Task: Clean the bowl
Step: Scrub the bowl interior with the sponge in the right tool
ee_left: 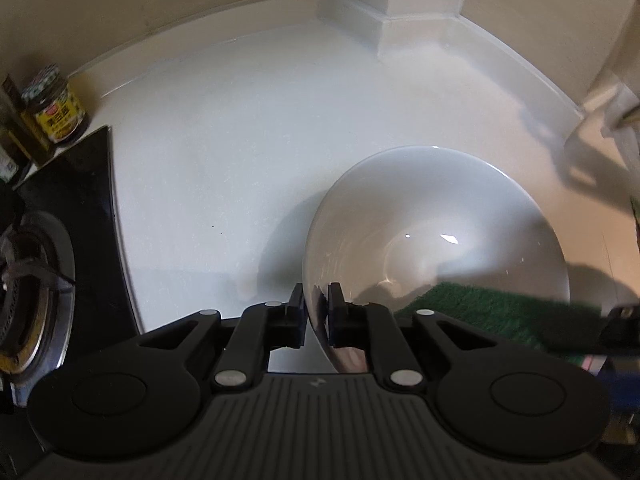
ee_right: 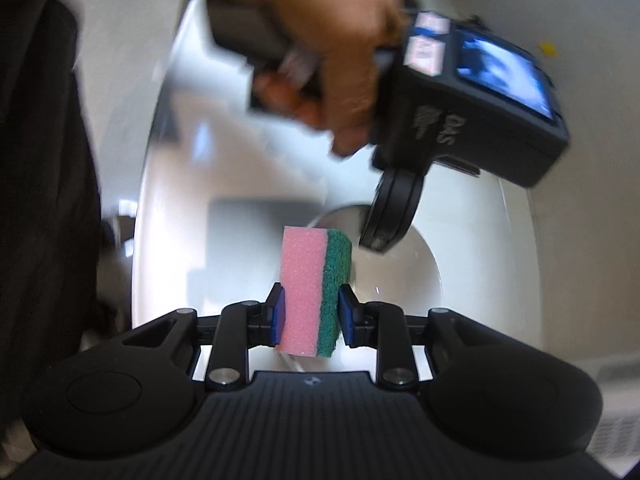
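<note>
A glossy white bowl [ee_left: 436, 236] rests on the white counter. My left gripper [ee_left: 317, 312] is shut on its near rim, one finger outside the wall and one inside. A green scouring pad [ee_left: 492, 312] reaches into the bowl from the right. In the right wrist view my right gripper [ee_right: 312, 316] is shut on a pink sponge with a green scouring side [ee_right: 314, 288], held upright inside the white bowl [ee_right: 180, 220]. A person's hand [ee_right: 332, 52] holds the left gripper's body [ee_right: 480, 100] above the bowl's far side.
A black gas hob [ee_left: 52, 248] with a burner lies left of the bowl. A yellow-labelled jar [ee_left: 54, 106] and a dark bottle stand at the back left. White tiled walls meet in a corner behind the counter [ee_left: 248, 120]. A dark sleeve [ee_right: 40, 180] fills the left.
</note>
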A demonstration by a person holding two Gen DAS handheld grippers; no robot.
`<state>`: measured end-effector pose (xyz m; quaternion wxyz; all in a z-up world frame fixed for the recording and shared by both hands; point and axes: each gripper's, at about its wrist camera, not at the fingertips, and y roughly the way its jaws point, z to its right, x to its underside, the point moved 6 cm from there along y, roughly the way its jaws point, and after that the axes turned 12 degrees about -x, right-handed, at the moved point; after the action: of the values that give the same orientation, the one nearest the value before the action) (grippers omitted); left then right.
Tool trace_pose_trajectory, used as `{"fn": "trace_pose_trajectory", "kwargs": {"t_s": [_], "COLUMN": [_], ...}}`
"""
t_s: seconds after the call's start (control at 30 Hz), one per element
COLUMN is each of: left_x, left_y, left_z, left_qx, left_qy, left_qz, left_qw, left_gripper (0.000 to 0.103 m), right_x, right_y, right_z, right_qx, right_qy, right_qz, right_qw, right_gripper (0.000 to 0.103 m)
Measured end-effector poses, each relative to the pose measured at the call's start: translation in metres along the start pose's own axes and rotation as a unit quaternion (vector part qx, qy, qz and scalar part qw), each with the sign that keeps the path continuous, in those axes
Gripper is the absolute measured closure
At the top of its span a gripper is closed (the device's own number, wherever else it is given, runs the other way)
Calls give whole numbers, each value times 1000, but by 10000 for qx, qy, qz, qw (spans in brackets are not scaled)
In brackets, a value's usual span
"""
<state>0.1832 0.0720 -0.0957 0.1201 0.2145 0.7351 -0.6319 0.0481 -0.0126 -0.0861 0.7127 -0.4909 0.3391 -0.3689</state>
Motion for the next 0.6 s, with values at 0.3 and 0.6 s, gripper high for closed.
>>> {"fn": "trace_pose_trajectory", "kwargs": {"t_s": [0.3, 0.6], "left_x": [3, 5], "left_y": [-2, -5], "left_z": [-7, -9], "left_qx": [11, 13], "left_qy": [-204, -227], "left_qz": [-92, -44], "left_qw": [9997, 9997], "left_gripper": [83, 86], "right_x": [14, 18], "right_y": [-5, -34], "right_z": [-7, 28], "right_qx": [13, -394], "right_qy": [-287, 1589], "right_qz": [-257, 831], "right_qw": [9993, 9830], "right_gripper": [79, 80]}}
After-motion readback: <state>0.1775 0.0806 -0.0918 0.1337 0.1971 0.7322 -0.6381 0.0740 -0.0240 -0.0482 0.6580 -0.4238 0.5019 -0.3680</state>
